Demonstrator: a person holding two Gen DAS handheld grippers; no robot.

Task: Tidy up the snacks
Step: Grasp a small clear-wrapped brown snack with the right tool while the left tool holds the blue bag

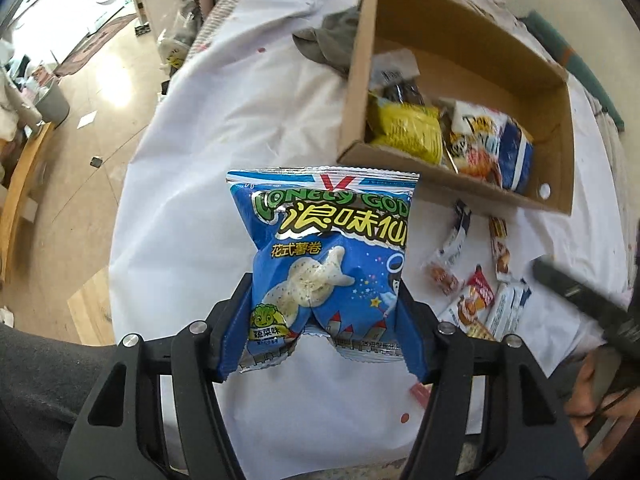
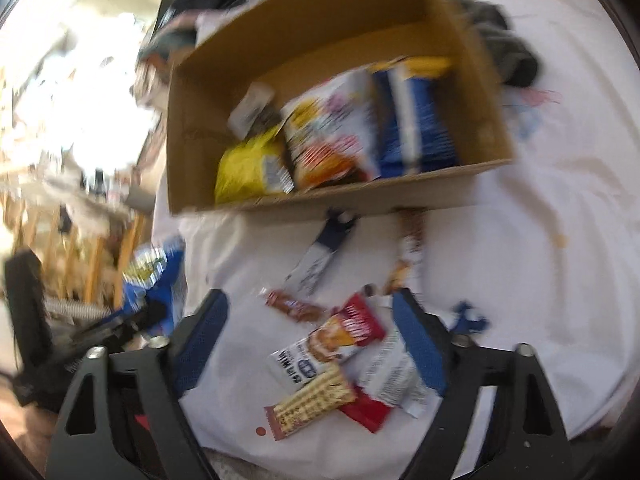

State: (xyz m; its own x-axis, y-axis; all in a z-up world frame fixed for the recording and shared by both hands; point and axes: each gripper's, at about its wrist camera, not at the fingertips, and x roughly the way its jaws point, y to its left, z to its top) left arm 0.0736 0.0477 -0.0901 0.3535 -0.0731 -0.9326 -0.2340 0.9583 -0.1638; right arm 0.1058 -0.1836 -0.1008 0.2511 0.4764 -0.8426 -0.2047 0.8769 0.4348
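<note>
At two o'clock, the cardboard box [image 1: 556, 136] already held several snacks; left gripper [image 1: 320, 320] clamped a blue chip bag [image 1: 332, 264], right gripper [image 2: 320, 344] gaped above loose bars [image 2: 320, 360].

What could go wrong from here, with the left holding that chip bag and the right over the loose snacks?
1. The left gripper pinches only the lower end of the blue Lonely God chip bag; the puffy bag could slip or swing out on the way to the cardboard box.
2. The box's near end is already packed with bags, so the new one may catch on the rim.
3. The right gripper straddles several overlapping snack bars; closing could grab two.
</note>
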